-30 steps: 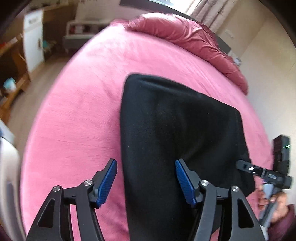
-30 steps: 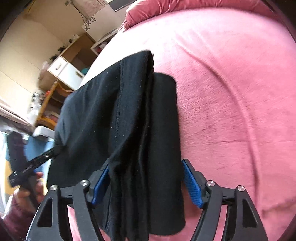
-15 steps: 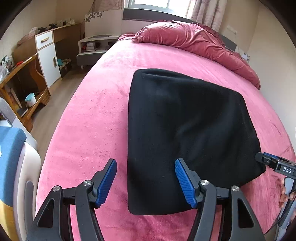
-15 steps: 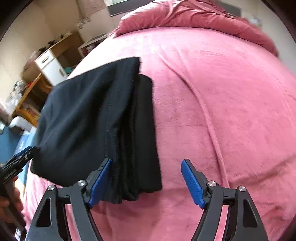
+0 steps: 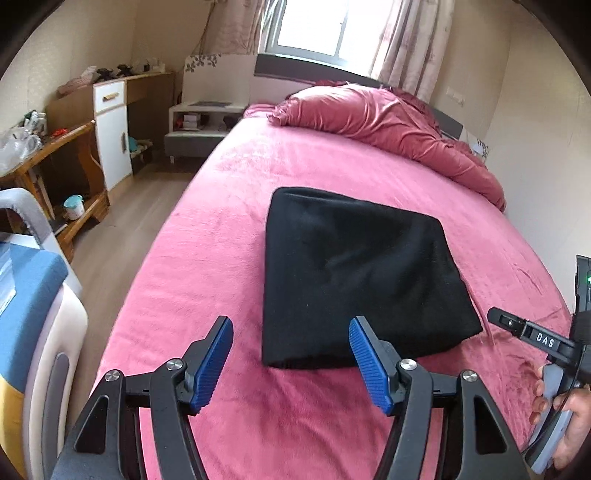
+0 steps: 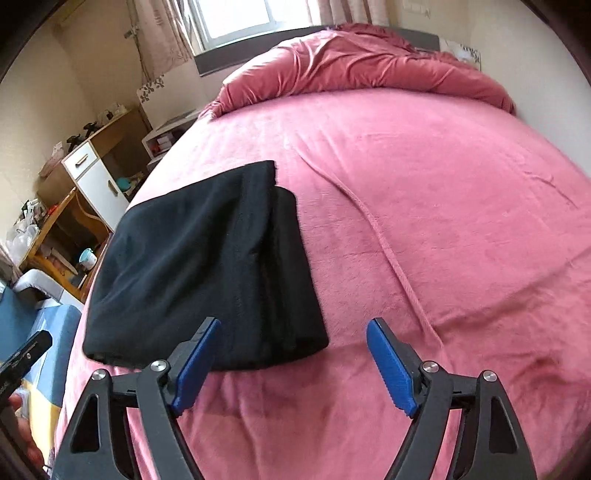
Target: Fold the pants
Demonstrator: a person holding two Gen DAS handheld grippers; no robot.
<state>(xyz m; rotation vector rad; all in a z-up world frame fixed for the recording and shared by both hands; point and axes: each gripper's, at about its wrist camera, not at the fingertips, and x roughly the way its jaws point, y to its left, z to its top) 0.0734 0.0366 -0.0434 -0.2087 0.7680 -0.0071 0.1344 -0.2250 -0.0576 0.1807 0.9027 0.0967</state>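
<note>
Left wrist view: a pair of black pants [image 5: 354, 277], folded into a thick soft rectangle, lies flat on a bed covered by a pink plush blanket [image 5: 229, 229], toward the near end of the bed and a little right of its middle. The left gripper [image 5: 291, 360], black with blue ribbed pads, hovers above the blanket just short of the bundle's near edge; its fingers are spread wide and hold nothing. At the right edge of this view the right gripper [image 5: 524, 330] appears as a black finger tip close to the bundle's near right corner without touching it, with a hand [image 5: 565, 417] around its handle. A crumpled dusty-pink duvet [image 5: 388, 122] is heaped across the far end of the bed below a bright window [image 5: 314, 29] with patterned curtains. On the left, beside the bed, stand a wooden desk [image 5: 55, 147] and a white and wood cabinet [image 5: 110, 129] on a wood floor. Right wrist view: the folded black pants [image 6: 207, 269] sit to the left of centre, stacked layers visible along their right side. The right gripper [image 6: 293, 363] is spread wide and empty, its left pad overlapping the bundle's near edge in the picture, its right pad over bare blanket [image 6: 443, 221]. Whether the left pad touches the cloth cannot be told.
</note>
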